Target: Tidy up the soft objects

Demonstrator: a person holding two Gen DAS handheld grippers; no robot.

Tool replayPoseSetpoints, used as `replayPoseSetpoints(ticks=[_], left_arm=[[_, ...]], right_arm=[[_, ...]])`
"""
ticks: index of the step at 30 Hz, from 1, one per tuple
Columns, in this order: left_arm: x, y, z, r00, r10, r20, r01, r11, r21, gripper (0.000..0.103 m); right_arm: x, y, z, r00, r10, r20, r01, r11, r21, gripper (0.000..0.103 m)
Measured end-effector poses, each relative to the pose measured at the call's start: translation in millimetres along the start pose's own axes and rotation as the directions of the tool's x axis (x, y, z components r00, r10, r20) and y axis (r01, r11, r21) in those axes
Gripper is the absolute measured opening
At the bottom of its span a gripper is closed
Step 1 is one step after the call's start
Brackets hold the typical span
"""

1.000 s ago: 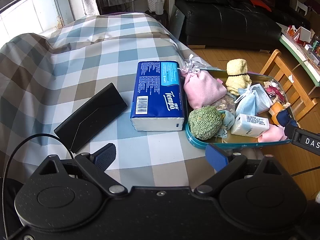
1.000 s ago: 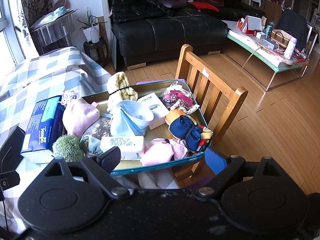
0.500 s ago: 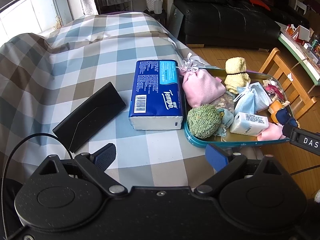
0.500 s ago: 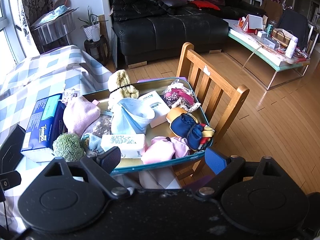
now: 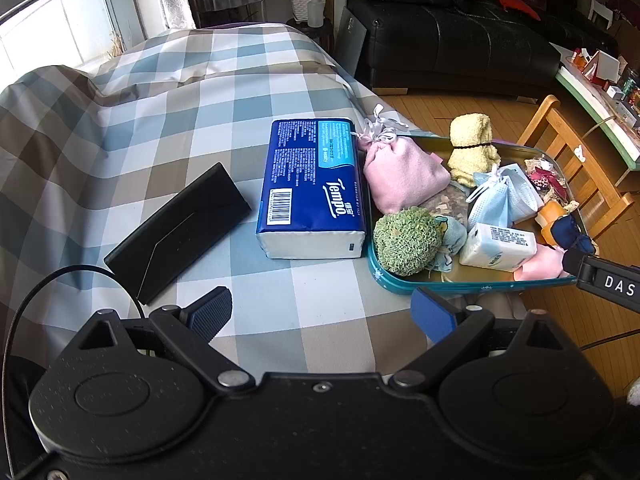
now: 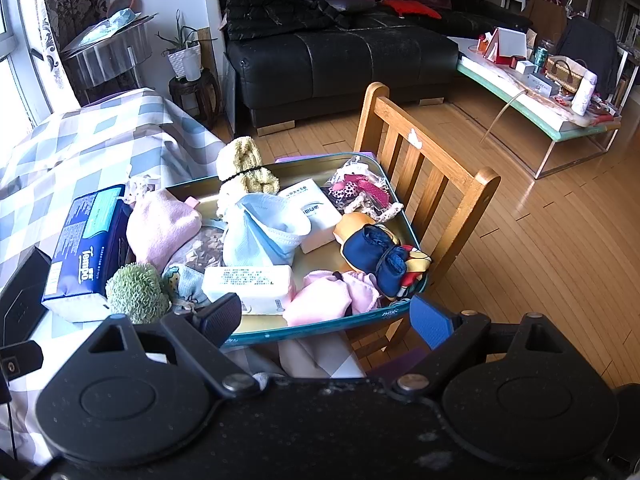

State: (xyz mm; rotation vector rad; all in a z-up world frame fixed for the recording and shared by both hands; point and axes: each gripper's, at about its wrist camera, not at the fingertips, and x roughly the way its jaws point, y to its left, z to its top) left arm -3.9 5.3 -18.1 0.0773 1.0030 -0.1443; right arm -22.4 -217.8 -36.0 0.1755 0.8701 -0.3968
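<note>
A teal-rimmed tray (image 5: 472, 287) (image 6: 316, 330) holds several soft things: a pink pouch (image 5: 400, 172) (image 6: 162, 226), a green scrubber ball (image 5: 406, 240) (image 6: 136, 292), a yellow towel roll (image 5: 472, 148) (image 6: 244, 164), a light blue mask bag (image 5: 500, 200) (image 6: 264, 232), a small tissue pack (image 5: 498, 246) (image 6: 250, 286), a pink cloth (image 6: 332, 296) and a navy pouch (image 6: 376, 256). A blue Tempo tissue pack (image 5: 312, 188) (image 6: 86, 248) lies on the checked cloth beside the tray. My left gripper (image 5: 322, 314) is open and empty above the cloth. My right gripper (image 6: 326, 318) is open and empty at the tray's near rim.
A black case (image 5: 176, 232) lies left of the tissue pack. A wooden chair (image 6: 424, 184) stands behind the tray. A black sofa (image 6: 340, 52) and a cluttered low table (image 6: 536, 96) are farther back. The checked table (image 5: 120, 120) drops off near the tray.
Both views have shifted only slightly; the left gripper has drifted a little to the right. Both grippers stay open and nothing on the tray has moved.
</note>
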Motion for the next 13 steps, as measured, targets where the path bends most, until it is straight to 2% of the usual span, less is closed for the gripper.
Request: replayPoseSetpoints(ticks=[13], left_arm=[[1.5, 0.2, -1.7, 1.0, 0.003, -0.002, -0.003, 1.0, 0.001, 0.094]], right_arm=[[0.0, 0.2, -0.2, 1.0, 0.001, -0.001, -0.001, 1.0, -0.001, 0.092]])
